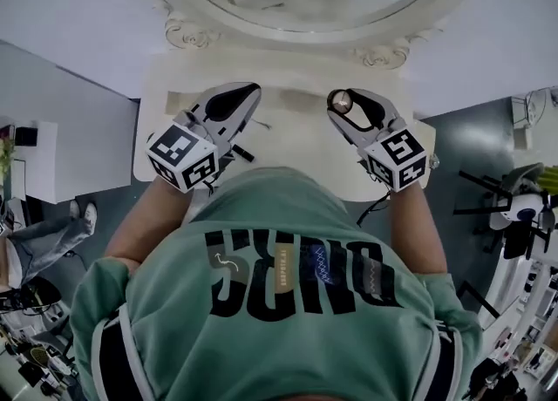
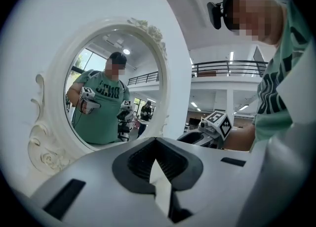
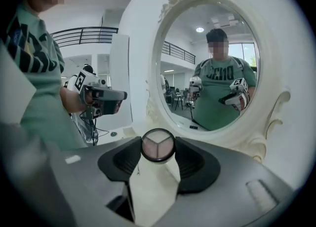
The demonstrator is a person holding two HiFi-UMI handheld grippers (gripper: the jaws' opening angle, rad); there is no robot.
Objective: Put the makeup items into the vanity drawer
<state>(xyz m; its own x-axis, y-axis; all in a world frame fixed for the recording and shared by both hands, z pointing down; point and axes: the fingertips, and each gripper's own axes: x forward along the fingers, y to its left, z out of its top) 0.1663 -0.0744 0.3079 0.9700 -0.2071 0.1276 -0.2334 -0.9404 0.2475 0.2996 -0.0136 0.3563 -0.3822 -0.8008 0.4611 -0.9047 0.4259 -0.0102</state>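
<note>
My right gripper [image 1: 338,99] hovers over the white vanity top [image 1: 296,146], shut on a small round compact [image 1: 343,104]. In the right gripper view the compact [image 3: 158,145] shows three pinkish pans in a black rim, pinched at the jaw tips. To its left my left gripper [image 1: 251,90] is held at about the same height, its jaws together with nothing between them; the left gripper view shows its tips [image 2: 156,139] meeting. A thin black makeup stick [image 1: 243,153] lies on the vanity near the left gripper.
An oval mirror in an ornate white frame [image 1: 187,33] stands at the back of the vanity and reflects the person [image 3: 222,83]. Chairs, cables and other equipment [image 1: 523,216] crowd the floor to the right.
</note>
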